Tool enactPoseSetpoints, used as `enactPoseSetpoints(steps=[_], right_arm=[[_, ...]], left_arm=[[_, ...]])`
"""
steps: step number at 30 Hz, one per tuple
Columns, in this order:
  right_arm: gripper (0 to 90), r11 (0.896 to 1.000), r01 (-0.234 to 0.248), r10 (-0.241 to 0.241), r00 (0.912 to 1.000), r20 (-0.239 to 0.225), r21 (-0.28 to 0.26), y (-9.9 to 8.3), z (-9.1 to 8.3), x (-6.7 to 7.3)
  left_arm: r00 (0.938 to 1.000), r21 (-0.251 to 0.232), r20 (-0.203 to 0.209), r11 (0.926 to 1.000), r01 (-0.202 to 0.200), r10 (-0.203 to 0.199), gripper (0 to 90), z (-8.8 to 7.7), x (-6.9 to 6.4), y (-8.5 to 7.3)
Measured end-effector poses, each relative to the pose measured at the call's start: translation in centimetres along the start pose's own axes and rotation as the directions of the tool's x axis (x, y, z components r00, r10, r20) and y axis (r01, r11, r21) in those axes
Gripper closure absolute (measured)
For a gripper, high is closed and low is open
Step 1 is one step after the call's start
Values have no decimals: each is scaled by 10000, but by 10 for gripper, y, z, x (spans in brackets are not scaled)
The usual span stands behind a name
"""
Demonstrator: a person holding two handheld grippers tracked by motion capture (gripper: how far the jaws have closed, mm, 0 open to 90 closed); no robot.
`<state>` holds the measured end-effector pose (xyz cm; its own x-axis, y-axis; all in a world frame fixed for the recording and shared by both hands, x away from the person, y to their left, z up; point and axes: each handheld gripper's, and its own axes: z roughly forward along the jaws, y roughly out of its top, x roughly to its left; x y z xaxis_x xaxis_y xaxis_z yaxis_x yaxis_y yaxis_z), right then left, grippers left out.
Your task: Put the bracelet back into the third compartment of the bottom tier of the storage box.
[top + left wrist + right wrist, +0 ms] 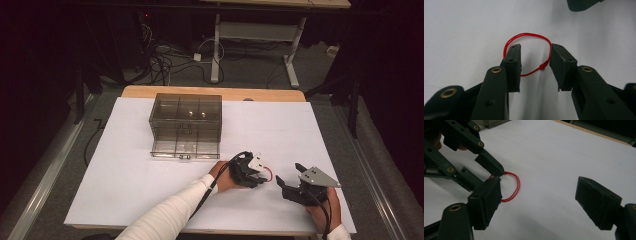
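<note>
The right gripper [285,186] rests near the table's front edge, jaws spread wide and empty. Just left, the left gripper [535,58] stands half-open around the red string loop [529,37] on the white sheet [125,175]. Farther, a clear drawer box [186,125].

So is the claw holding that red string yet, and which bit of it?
Not yet. The left gripper has its jaws down around the red string loop, near its knot, with a gap showing. The right gripper is open, holding nothing.

Lab-like room, white-topped table [150,200], dark curtains, tangled floor cables [165,62], metal desk frame [260,35]
</note>
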<state>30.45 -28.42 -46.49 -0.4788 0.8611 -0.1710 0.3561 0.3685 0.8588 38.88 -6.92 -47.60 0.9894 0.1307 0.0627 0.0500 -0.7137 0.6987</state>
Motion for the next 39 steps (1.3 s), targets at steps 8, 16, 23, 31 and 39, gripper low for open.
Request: enactPoseSetpoints(steps=[8, 16, 23, 31, 39], right_arm=[[223, 9999, 117, -117, 9999, -66, 33, 0, 0, 2], [223, 10000, 66, -67, 10000, -3, -54, 0, -1, 0], [223, 9999, 101, -101, 9999, 18, -78, 0, -2, 0], [223, 9999, 157, -157, 9999, 8, -58, 0, -2, 1], [223, 9997, 254, -254, 9997, 1, -23, 0, -1, 3]], left_arm=[[9982, 87, 603, 10000, 18, -23, 845, 1, 2, 1], [10000, -144, 17, 9999, -79, 80, 851, -5, -2, 0], [9995, -452, -245, 9987, -232, 222, 851, -20, -7, -2], [9978, -677, -607, 9973, -294, 253, 852, -37, -17, -17], [9934, -797, -1074, 9957, -476, 389, 851, -50, -23, -27]])
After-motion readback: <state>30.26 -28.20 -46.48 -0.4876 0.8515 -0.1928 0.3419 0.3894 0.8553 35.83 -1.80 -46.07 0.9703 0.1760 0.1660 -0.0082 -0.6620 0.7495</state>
